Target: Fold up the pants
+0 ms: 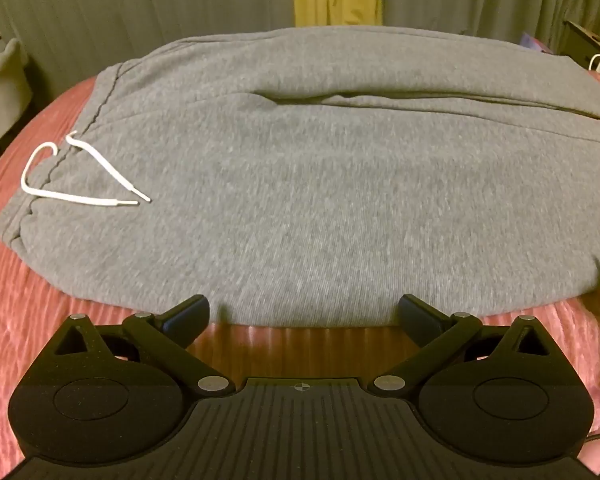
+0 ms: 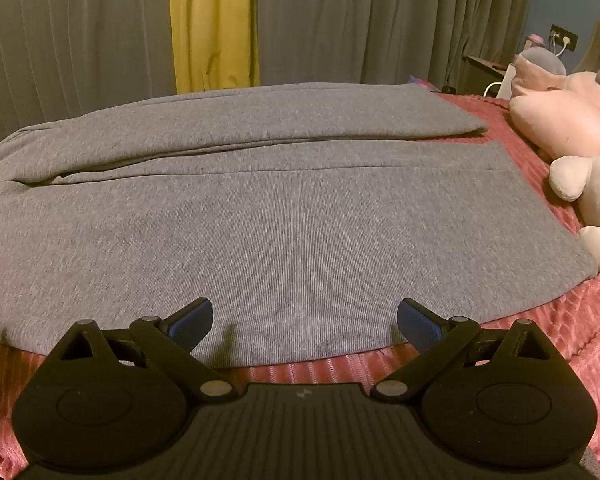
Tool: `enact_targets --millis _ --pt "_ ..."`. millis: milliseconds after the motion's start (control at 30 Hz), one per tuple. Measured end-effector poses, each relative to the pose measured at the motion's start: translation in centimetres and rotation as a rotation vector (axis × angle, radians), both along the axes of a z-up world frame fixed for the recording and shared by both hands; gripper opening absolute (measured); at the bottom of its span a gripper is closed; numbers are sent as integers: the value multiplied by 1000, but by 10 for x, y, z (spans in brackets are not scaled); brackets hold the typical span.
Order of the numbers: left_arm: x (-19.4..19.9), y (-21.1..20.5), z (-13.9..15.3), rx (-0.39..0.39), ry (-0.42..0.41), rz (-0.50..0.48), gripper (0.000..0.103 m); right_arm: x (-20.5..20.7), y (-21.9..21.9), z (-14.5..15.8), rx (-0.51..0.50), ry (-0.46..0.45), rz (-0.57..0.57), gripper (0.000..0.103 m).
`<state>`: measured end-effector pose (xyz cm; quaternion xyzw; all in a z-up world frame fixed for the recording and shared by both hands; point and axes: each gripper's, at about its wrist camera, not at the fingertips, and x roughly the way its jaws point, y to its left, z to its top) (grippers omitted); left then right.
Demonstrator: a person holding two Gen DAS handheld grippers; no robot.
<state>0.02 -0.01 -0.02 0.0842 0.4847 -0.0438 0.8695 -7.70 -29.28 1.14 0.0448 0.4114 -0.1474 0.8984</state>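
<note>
Both hand-held grippers, left (image 1: 304, 318) and right (image 2: 305, 320), gape empty at the six-o'clock hem of grey knit pants (image 1: 320, 184); pinching one layer would drag the fold askew.

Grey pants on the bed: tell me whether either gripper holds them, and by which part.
Nothing is held. The left gripper and right gripper both hang open by the near edge of the grey pants, jaws wide apart.
</note>
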Motion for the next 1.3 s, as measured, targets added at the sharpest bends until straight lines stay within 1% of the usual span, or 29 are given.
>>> enact_targets --millis 600,1300 --pt "-3 0 0 -2 -1 -4 103 1 0 -3 6 2 1 99" --pt "-3 0 -1 15 14 -3 103 0 0 -4 12 4 4 99"
